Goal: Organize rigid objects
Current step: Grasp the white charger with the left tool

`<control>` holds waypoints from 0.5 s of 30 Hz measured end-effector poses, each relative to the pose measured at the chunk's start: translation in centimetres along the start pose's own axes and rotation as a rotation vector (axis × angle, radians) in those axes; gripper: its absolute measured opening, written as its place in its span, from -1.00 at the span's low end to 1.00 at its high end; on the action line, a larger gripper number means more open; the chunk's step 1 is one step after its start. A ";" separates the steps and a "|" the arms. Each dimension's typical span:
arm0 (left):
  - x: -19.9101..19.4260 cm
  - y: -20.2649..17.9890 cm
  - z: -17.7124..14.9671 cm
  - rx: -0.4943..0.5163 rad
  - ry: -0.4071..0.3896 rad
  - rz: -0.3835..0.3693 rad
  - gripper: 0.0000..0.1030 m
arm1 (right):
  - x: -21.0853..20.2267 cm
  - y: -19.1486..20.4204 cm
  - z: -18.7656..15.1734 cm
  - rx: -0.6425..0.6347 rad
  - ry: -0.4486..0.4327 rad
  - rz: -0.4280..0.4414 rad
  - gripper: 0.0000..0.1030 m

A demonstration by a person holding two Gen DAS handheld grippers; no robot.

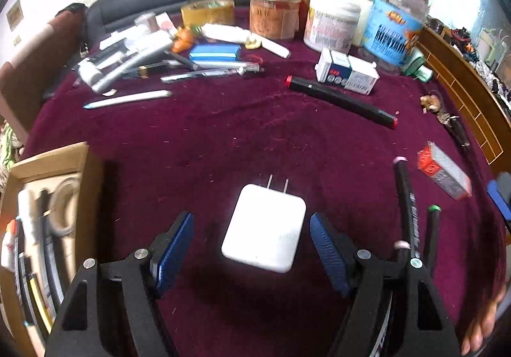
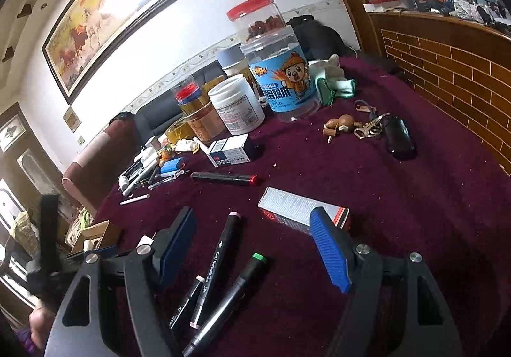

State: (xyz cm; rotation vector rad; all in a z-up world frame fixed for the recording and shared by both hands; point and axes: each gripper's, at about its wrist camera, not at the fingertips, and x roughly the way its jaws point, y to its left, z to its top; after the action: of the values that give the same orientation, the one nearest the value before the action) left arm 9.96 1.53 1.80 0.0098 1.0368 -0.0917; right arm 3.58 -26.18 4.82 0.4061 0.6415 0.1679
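Note:
A white plug adapter (image 1: 265, 229) lies flat on the maroon cloth (image 1: 223, 139), prongs pointing away. My left gripper (image 1: 251, 218) hangs over it, open, with a blue pad on each side and a gap to the adapter on both. In the right wrist view my right gripper (image 2: 254, 213) is open above a pink-capped black marker (image 2: 220, 261), a green-capped marker (image 2: 236, 286) and a shorter marker (image 2: 186, 299), gripping none. A grey box with a red end (image 2: 300, 210) lies just beyond its right finger. A red-capped black marker (image 1: 341, 101) lies farther out.
A cardboard box (image 1: 48, 165) holding scissors and pens stands at the left. Pens and a blue case (image 1: 214, 51) are piled at the back left; jars and tubs (image 1: 332, 21) stand behind. Keys (image 2: 367, 128), a black case (image 2: 397, 138) and a wooden partition (image 2: 447, 69) are to the right.

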 end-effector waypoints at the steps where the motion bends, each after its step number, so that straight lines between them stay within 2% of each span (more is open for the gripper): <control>1: 0.9 -0.2 0.2 0.003 0.015 0.010 0.52 | 0.1 -0.1 0.0 0.006 0.004 0.002 0.41; 4: 1.8 -0.2 0.3 -0.007 0.015 0.018 0.54 | 0.3 -0.4 0.0 0.019 0.015 0.012 0.41; 5: 1.8 -0.1 0.2 -0.012 0.016 0.019 0.48 | 0.5 -0.5 0.0 0.020 0.020 0.007 0.41; 6: 1.6 -0.1 0.1 -0.013 0.011 0.011 0.38 | 0.6 -0.6 0.0 0.022 0.024 0.005 0.41; 7: 1.3 -0.1 -0.1 -0.008 0.005 -0.002 0.04 | 0.7 -0.7 0.0 0.026 0.029 0.005 0.41; 9: 0.7 -0.3 -0.6 0.008 0.008 0.013 0.03 | 1.0 -1.0 0.0 0.038 0.036 0.003 0.41; 12: -1.5 0.1 -1.9 0.009 -0.022 -0.020 0.00 | 1.3 -1.4 -0.1 0.051 0.047 -0.004 0.41; 15: -4.1 0.7 -3.2 -0.015 -0.034 -0.088 -0.01 | 1.8 -1.6 -0.3 0.060 0.070 -0.001 0.41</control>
State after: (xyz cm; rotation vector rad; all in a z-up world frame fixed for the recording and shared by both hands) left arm 5.16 2.65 3.64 -0.0508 1.0039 -0.1633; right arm 4.93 -27.08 2.93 0.4595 0.7172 0.1625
